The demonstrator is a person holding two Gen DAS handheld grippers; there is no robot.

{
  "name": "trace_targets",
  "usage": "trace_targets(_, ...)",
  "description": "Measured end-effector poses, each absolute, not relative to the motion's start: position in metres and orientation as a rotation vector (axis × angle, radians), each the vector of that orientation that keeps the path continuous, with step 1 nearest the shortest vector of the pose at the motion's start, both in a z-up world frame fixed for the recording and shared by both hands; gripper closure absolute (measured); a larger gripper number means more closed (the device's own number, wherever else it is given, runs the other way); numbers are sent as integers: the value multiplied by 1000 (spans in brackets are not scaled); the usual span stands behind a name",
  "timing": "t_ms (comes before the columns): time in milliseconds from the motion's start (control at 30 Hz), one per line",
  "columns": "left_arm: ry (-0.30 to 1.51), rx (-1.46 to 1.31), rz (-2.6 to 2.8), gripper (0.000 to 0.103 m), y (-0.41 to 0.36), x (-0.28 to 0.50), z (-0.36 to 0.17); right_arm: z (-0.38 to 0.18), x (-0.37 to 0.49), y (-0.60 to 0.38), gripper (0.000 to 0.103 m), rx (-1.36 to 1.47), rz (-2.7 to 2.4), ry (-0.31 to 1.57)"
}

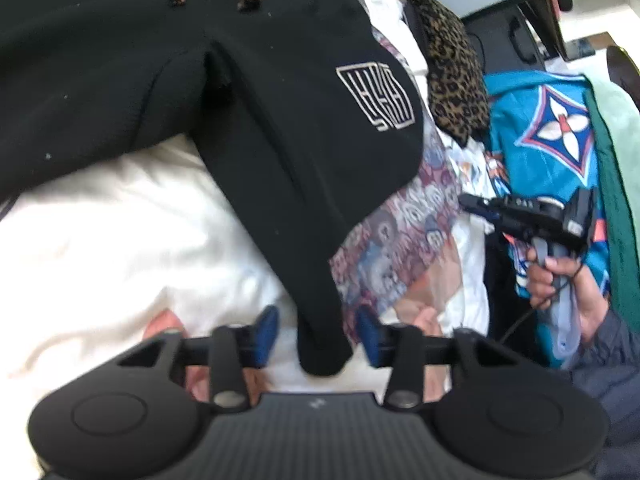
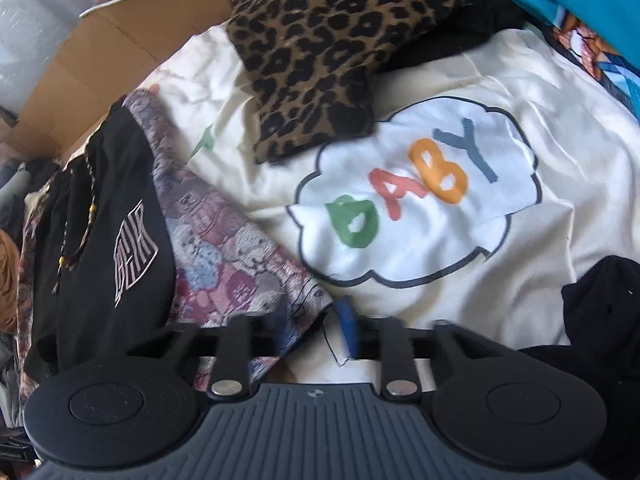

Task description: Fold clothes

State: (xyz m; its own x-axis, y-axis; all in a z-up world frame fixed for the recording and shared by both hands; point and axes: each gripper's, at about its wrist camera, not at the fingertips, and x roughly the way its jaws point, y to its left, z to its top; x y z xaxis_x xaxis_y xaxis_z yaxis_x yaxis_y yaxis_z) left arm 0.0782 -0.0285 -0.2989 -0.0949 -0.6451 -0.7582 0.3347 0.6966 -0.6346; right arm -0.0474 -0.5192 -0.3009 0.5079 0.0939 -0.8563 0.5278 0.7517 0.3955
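Between my left gripper (image 1: 318, 338) pads, jaws apart, lies the black garment (image 1: 248, 120) hem, untouched; my right gripper (image 2: 316, 330) gapes over the patterned cloth (image 2: 224, 248). Beyond: leopard piece (image 2: 320, 52), cardboard box (image 2: 112, 52).

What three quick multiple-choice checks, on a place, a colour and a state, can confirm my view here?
1. The leopard-print cloth lies: A) on the cream cloth; B) on the floor; C) in a drawer.
2. The Y of BABY is: A) green; B) blue; C) orange.
3. The left gripper has its fingers: A) clamped on the black garment; B) apart, the garment's end between them; C) shut on nothing.

A, it overlaps the cloud print on that cloth; B, its strokes are grey-blue; B, gaps show beside both blue fingers.
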Motion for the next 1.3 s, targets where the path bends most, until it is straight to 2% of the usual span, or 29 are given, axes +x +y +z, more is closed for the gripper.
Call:
trace_targets(33, 1442, -270, -834, 46, -32, 79, -300, -303, -48, -521, 53, 704, -291, 1015)
trace_targets(167, 1434, -246, -829, 45, -45, 82, -309, -313, -46, -526, 53, 735, -295, 1007)
trace_targets(267, 1454, -278, -856, 50, -51, 83, -315, -320, -38, -522, 53, 734, -275, 1018)
trace_targets(300, 1470, -294, -877, 70, -52, 82, -317, -321, -36, -521, 58, 744, -266, 1021)
trace_targets(333, 1486, -302, -893, 94, -53, 81, -318, -321, -34, -521, 74, 755, -257, 1023)
trace_targets(367, 1502, -309, -910, 96, -53, 80, -319, -321, -33, -520, 102, 765, -249, 1025)
trace_targets(667, 1479, -373, -913, 99, -32, 88, -303, -283, -45, -508, 101, 710, -262, 993)
trace_targets(1100, 1545, -298, -878, 100, -33, 86, -322, -298, -44, -499, 99, 583, -336, 1103)
trace_targets(1167, 1556, -274, -876, 99, -33, 88, -321, -299, -44, -496, 95, 539, -357, 1126)
trace_targets(1300, 1545, -205, -870, 92, -27, 90, -306, -290, -50, -499, 94, 523, -387, 1106)
